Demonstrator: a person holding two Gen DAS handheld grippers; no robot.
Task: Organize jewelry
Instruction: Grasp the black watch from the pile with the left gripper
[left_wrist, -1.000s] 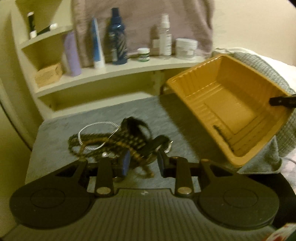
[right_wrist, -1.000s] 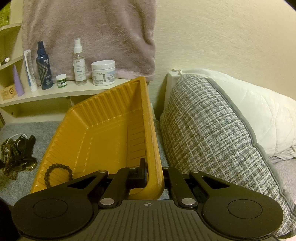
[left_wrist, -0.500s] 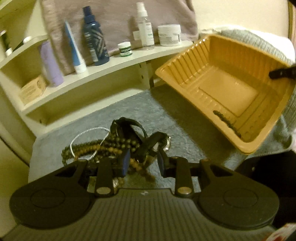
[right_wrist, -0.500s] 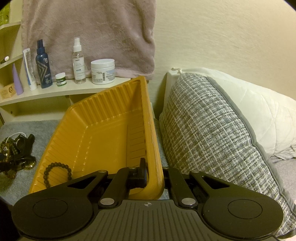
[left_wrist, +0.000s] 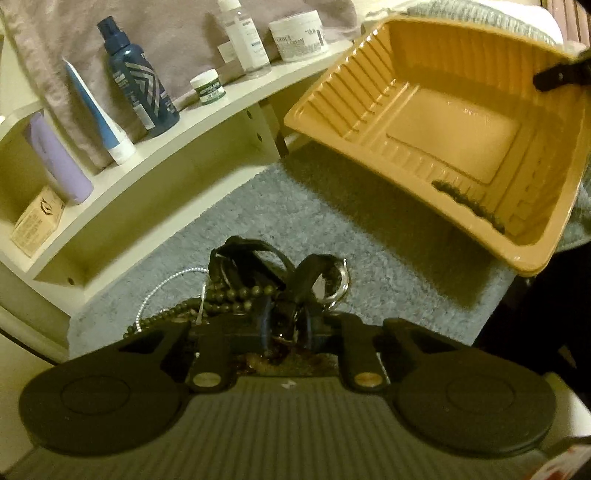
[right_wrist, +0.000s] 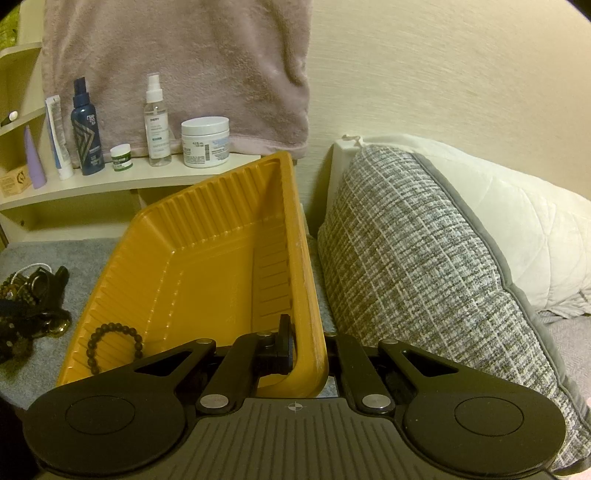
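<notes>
I judge the jewelry pile at the lower centre of the left wrist view to be light, limp and prone to tangling: bead strands, a thin silver chain looping out to the left, dark straps and a metal ring all knotted together on the grey carpet. Pulling one strand would likely drag the rest, so I would take it by a thick bundle of beads or a strap near the middle, not by the fine chain, which could slip or snag. My left gripper has its fingers drawn close together with dark pieces of the pile between them; whether they truly pinch or only sit among the strands, I cannot tell. The yellow plastic tray looks thin and stiff but somewhat flexible, and light. In the right wrist view my right gripper has its fingers clamped on the tray's right rim, one inside the wall and one outside, holding it tilted with its opening towards the pile. A dark bead bracelet already lies in the tray's lower left corner.
</notes>
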